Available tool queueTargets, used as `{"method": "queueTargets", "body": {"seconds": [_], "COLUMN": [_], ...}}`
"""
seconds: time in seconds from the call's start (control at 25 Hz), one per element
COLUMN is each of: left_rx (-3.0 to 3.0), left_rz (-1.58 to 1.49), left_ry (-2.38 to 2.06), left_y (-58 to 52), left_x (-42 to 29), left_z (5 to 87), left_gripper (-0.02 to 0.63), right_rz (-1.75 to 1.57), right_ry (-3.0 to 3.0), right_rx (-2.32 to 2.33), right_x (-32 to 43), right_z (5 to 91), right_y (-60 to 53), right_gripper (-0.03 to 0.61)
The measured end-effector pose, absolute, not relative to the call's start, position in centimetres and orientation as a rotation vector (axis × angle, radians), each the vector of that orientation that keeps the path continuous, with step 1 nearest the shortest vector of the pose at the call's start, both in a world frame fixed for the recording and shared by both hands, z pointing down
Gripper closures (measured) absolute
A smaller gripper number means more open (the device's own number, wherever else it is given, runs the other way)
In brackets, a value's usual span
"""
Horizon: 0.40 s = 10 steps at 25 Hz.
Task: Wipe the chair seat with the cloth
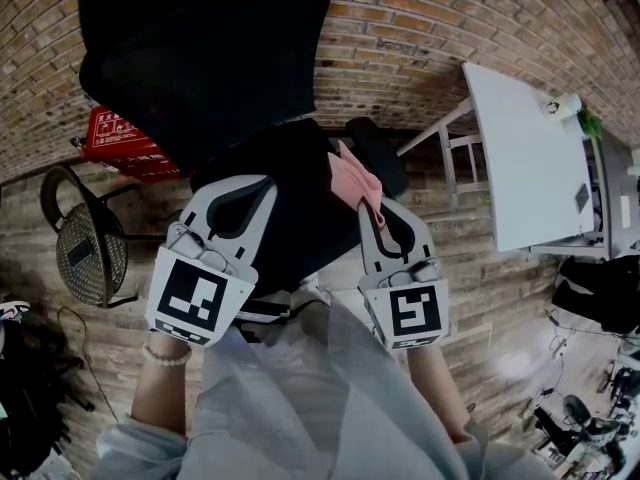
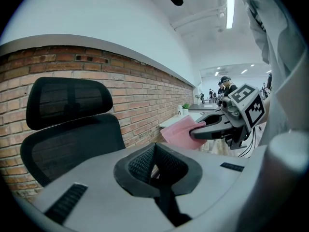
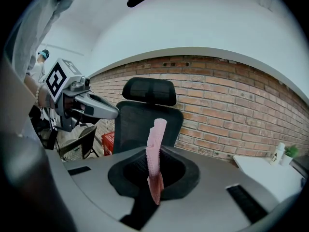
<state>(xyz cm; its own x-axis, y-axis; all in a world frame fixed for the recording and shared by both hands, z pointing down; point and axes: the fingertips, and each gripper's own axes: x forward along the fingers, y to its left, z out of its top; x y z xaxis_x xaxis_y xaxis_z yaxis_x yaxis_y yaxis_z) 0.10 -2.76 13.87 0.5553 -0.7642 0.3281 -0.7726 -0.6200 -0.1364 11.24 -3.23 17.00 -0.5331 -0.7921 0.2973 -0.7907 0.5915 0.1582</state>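
The thin pink fabric cloth [image 3: 155,158] is pinched between the jaws of the right gripper [image 1: 383,215], which are shut on a bunched fold of it; in the right gripper view a narrow strip stands up from the jaws. In the head view the loose part is spread above the right side of the black padded chair seat [image 1: 300,218]. Whether it touches the seat cannot be told. The cloth is judged to be light, soft and limp. It is likely to crumple or fold under itself when dragged, so a hold on a gathered wad near its middle is judged better than one on an edge, with enough left free below the jaws to lie flat on the seat. It is unlikely to slip on the upholstery. The left gripper [image 1: 240,190] is held over the left side of the seat, its jaws closed together with nothing between them. Behind the seat the black mesh backrest [image 1: 200,58] is seen, then the red-brown brick wall [image 1: 430,28], and a white rectangular table [image 1: 520,158] stands to the right, well apart from the chair.
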Motion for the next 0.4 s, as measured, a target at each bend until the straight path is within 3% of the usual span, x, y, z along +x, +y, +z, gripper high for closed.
{"method": "queueTargets", "body": {"seconds": [0.4], "left_rx": [2.746], "left_rz": [0.563], "left_ry": [-1.37], "left_y": [-2.96], "left_x": [-0.19], "left_z": [13.7], "left_gripper": [0.595], "right_rz": [-0.074], "right_ry": [-2.457], "right_rx": [1.261], "right_x": [11.27], "right_z": [16.99], "right_y": [-3.17], "right_gripper": [0.525]}}
